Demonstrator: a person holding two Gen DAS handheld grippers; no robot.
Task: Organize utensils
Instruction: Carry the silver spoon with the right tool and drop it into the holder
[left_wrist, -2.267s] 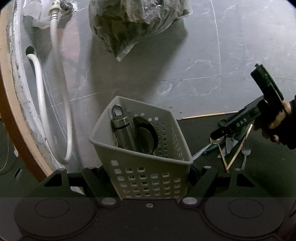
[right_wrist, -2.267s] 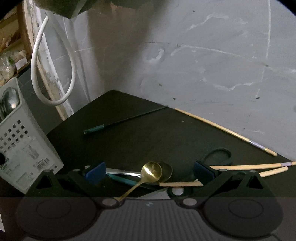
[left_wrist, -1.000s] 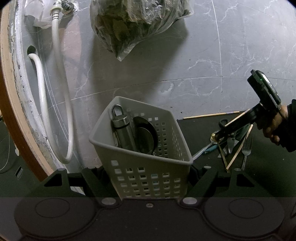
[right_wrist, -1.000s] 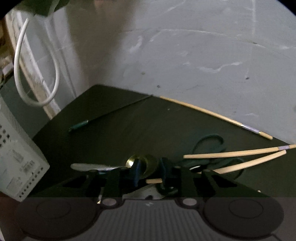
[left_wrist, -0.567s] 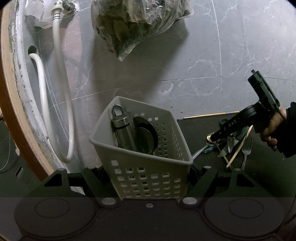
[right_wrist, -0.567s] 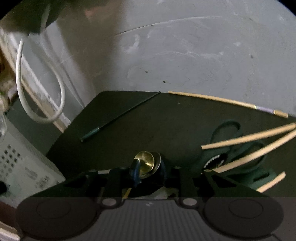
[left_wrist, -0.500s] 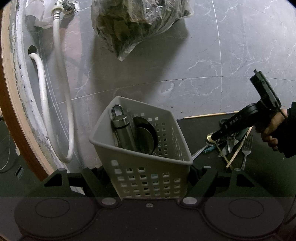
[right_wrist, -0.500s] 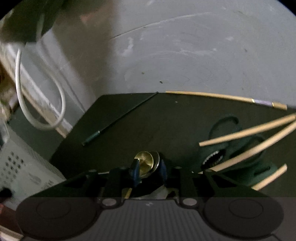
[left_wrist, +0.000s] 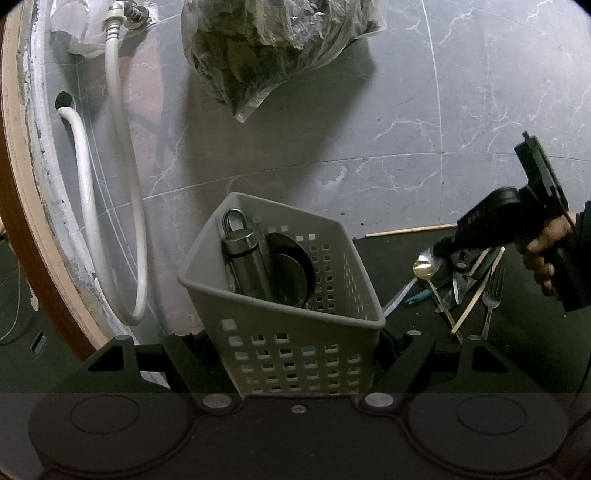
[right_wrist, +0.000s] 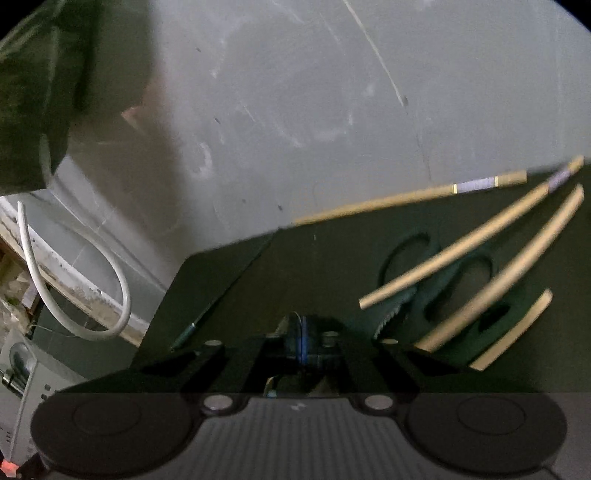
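Grey marble floor surrounded the basket, clamped steady by the left gripper; at 3 o'clock, the right gripper was pinched closed, contents unclear.

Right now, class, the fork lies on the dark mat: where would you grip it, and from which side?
Take the fork by its handle, the bare lower half, from above with the fingers across its narrow width. It lies flat on the dark mat, tines away from the left wrist camera, at the pile's right edge; a chopstick lies close along its left.
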